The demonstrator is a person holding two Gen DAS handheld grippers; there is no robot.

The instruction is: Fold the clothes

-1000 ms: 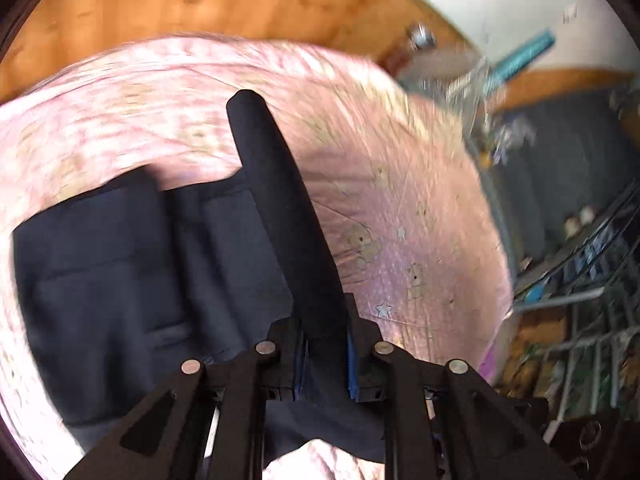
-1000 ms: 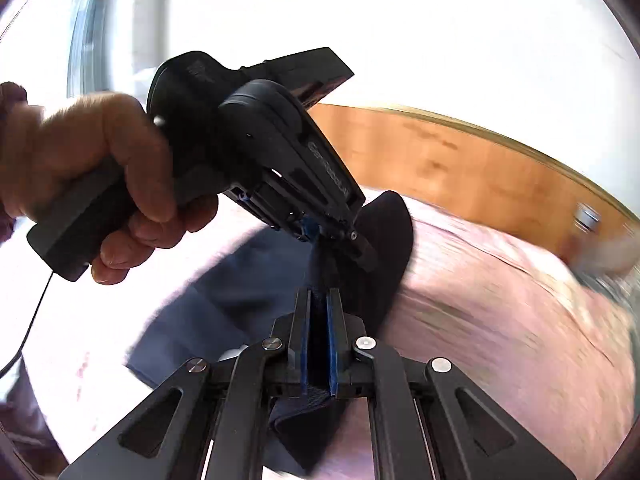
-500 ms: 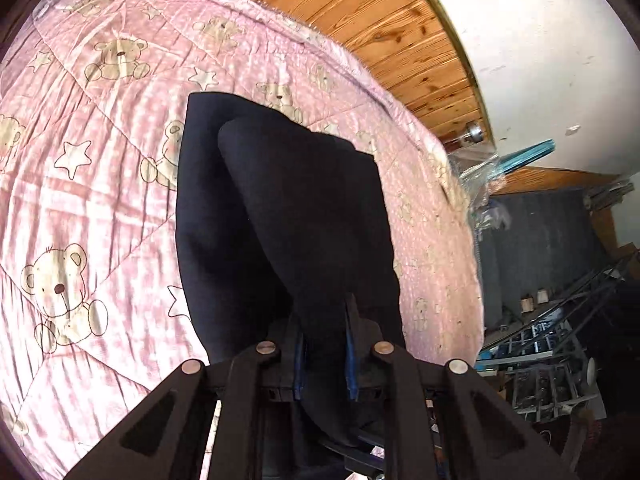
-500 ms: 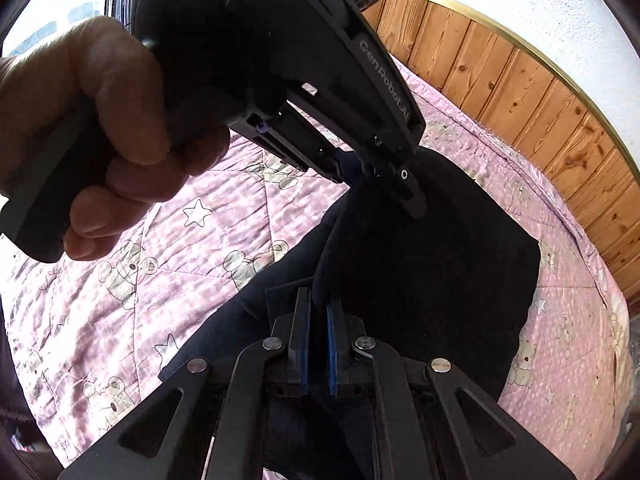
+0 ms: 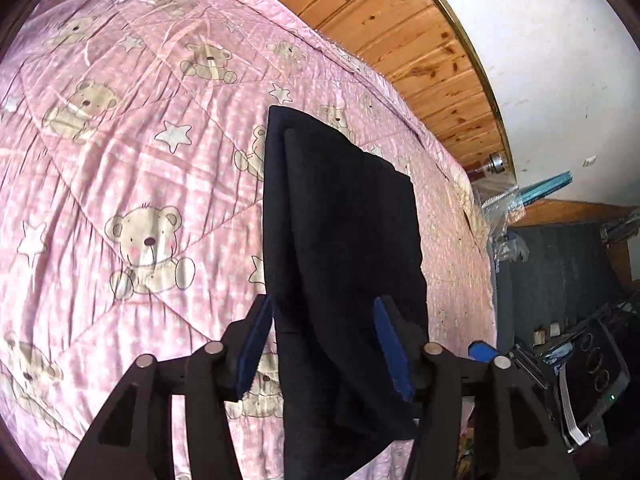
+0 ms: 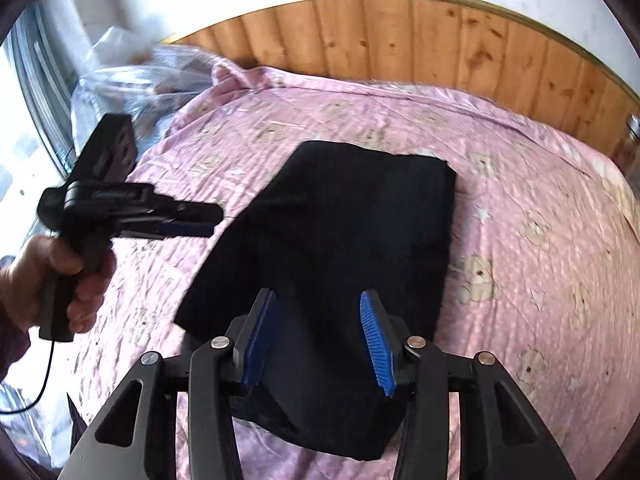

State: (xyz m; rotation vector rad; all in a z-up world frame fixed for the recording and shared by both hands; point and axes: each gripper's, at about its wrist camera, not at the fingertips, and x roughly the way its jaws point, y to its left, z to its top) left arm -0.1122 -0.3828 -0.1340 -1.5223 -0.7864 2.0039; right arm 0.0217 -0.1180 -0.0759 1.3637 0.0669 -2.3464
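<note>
A dark navy garment (image 5: 344, 216) lies folded in a rough rectangle on the pink teddy-bear quilt (image 5: 120, 152). My left gripper (image 5: 324, 344) is open, and the cloth's near end shows between its blue pads (image 5: 390, 348) without being pinched. In the right wrist view the same garment (image 6: 352, 216) lies flat, its near edge under my open right gripper (image 6: 316, 340). A hand (image 6: 76, 280) holds the left gripper (image 6: 200, 220) at the garment's left edge, a little above the quilt (image 6: 540, 220).
A wooden headboard (image 6: 440, 40) runs along the far side of the bed. A clear plastic bag (image 6: 132, 68) sits at the bed's back left corner by the window. Metal racks and clutter (image 5: 580, 340) stand past the bed's right edge.
Both grippers were shut on the lifted garment and have opened. The garment has come down and now lies folded on the quilt. The left gripper has drawn off to the cloth's left edge.
</note>
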